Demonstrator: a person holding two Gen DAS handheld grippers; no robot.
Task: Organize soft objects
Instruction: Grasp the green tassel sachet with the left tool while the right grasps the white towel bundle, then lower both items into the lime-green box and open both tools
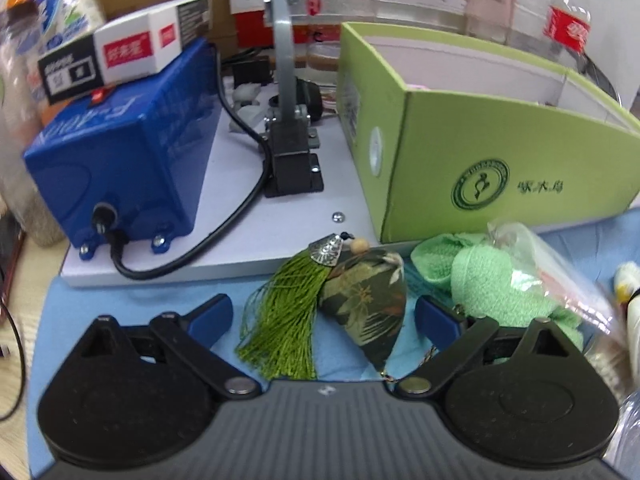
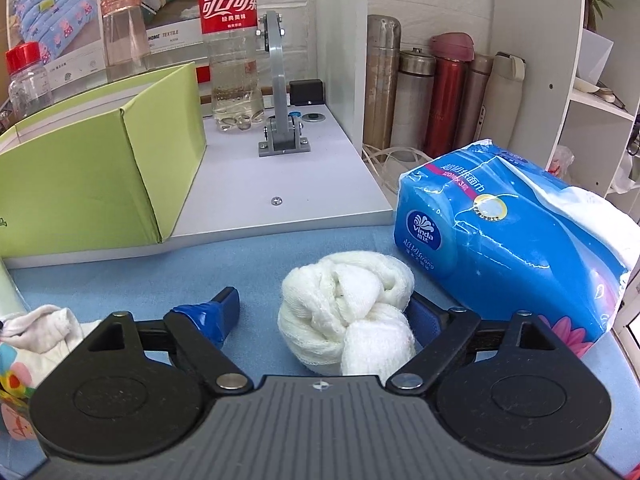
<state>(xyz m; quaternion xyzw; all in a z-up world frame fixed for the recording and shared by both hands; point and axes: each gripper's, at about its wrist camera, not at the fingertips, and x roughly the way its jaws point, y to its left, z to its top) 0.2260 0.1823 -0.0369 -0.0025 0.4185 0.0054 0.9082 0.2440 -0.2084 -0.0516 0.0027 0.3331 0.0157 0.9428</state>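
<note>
Left gripper (image 1: pixel 324 316): jaws wide, nothing gripped; dark green patterned sachet (image 1: pixel 366 300) with green tassel (image 1: pixel 286 320) lies between them on the blue mat (image 1: pixel 132 292), pale green cloth (image 1: pixel 496 284) just beside. Right gripper (image 2: pixel 326 316): jaws wide around the knotted white cloth (image 2: pixel 344 308), left pad clear of it. Beyond: green box (image 2: pixel 96 168); blue tissue pack (image 2: pixel 516 240).

At twelve o'clock from your left hand-held gripper (image 1: pixel 323 312), with its blue fingers (image 1: pixel 212 312), lies a dark green leaf-patterned sachet (image 1: pixel 366 300) with an olive tassel (image 1: pixel 286 320). At two o'clock sits a lime-green box (image 1: pixel 480 152). Your right one (image 2: pixel 329 314) faces a cream-white cloth (image 2: pixel 344 304) on the pale blue surface (image 2: pixel 240 260); at two o'clock there, a blue tissue pack (image 2: pixel 500 232).
</note>
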